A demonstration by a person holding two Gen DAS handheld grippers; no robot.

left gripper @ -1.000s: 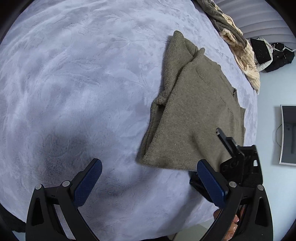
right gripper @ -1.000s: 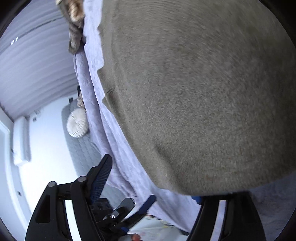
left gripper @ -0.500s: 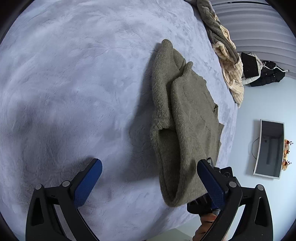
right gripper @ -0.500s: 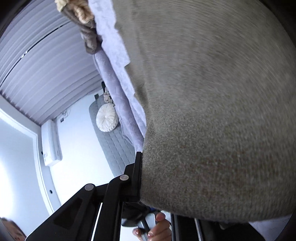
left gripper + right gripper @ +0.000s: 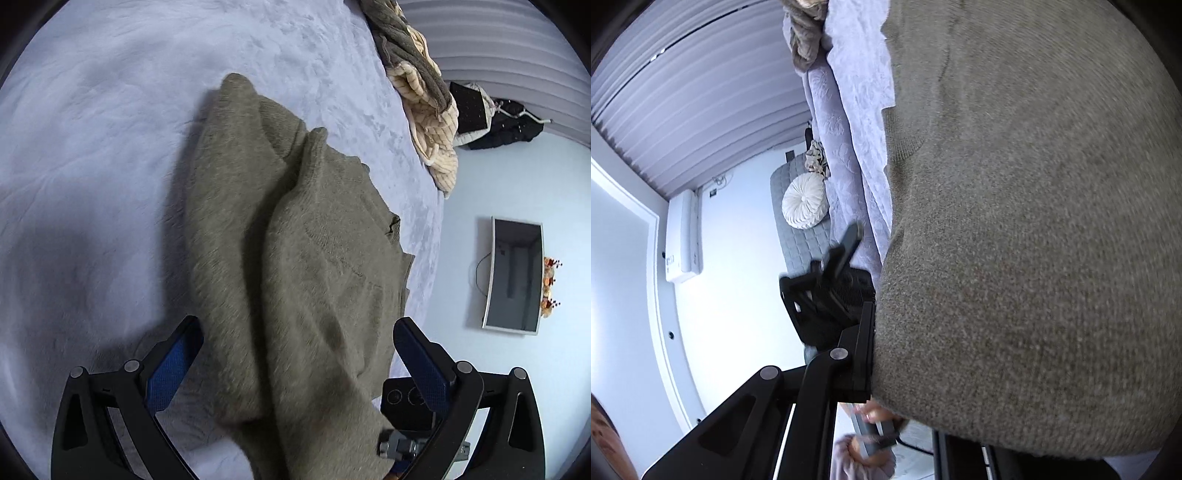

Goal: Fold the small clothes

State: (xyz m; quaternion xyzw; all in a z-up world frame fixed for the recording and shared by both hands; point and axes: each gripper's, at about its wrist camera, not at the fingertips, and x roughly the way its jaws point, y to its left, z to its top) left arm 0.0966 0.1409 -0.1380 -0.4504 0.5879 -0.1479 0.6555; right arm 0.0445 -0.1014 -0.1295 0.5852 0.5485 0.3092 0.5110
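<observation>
Currently the sweater [image 5: 295,266] is half lifted off the bed [image 5: 92,147], near edge clamped in the right gripper [image 5: 882,354]. Left gripper [image 5: 295,358] jaws wide, straddling the fabric, holding nothing. Risk: knit slips from a one-sided pinch, fold lands crooked.

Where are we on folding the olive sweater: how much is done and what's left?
Done: one sleeve of the olive sweater is already folded in over the body. In hand: the right gripper appears clamped on the sweater's hem, lifting it off the bedspread toward the collar; the left gripper is open, with the raised fabric between its fingers. Left: lay that hem down and square the stack. The knitwear pile looks untouched.
</observation>
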